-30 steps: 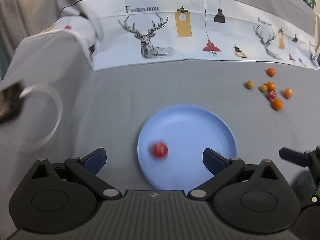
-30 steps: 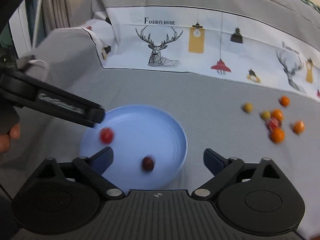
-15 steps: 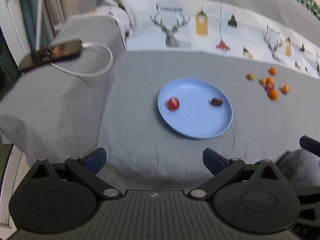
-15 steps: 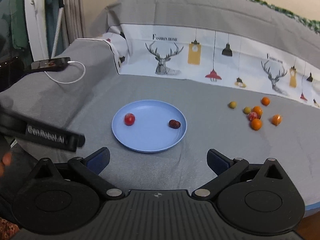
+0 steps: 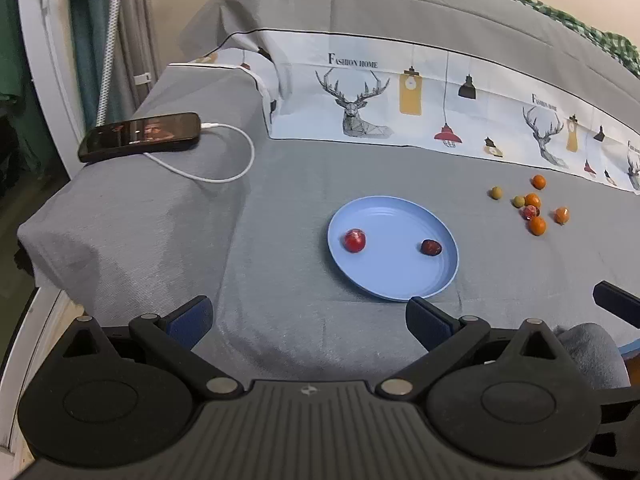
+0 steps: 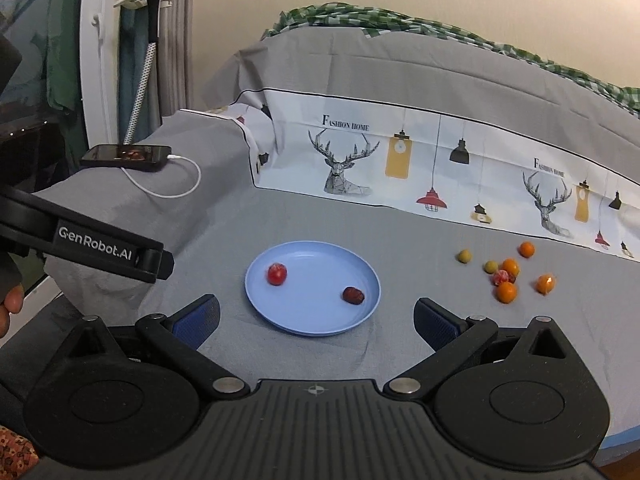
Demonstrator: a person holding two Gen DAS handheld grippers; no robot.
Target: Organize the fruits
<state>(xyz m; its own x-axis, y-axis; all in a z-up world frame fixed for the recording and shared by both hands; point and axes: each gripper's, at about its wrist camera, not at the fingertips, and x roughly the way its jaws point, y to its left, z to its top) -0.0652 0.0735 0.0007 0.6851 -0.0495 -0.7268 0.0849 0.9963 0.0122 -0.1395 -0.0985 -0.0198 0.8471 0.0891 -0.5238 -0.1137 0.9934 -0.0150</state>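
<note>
Fruits sit in two groups on the grey cloth (image 5: 304, 176): a red fruit (image 5: 354, 240) and a dark fruit (image 5: 431, 247) lie apart on the blue plate (image 5: 400, 280), and loose small fruits (image 5: 529, 208) cluster well right of it. The left gripper (image 5: 308, 316) and right gripper (image 6: 316, 318) are both spread wide, holding nothing, near the plate.

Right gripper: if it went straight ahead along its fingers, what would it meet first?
Probably the blue plate. The right gripper is open and empty, and the plate's near rim lies between its fingers. The dark fruit sits just beyond. Depth is uncertain; pointed lower, it would meet the grey cloth first.
</note>
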